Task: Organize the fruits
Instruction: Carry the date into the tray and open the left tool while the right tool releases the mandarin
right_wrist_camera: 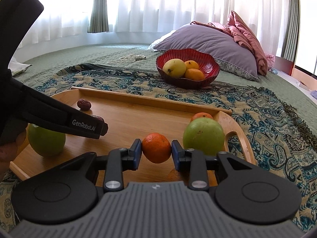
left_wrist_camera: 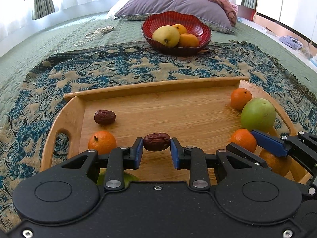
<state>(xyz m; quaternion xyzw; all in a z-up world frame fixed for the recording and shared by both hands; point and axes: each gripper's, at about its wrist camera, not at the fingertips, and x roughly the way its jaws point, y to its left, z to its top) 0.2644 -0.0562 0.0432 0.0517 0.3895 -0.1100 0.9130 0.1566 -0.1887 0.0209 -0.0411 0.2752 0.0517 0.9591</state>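
Note:
My left gripper is shut on a dark red date just above the wooden tray. My right gripper is shut on a tangerine over the tray's right part. On the tray lie another date, a tangerine at left, a tangerine at the far right, a green apple and a second green apple. The red bowl beyond the tray holds a yellow mango and two tangerines.
The tray and bowl sit on a patterned blue and beige cloth over a green bedspread. A purple pillow and pink blanket lie behind the bowl. A white cable lies at the back left.

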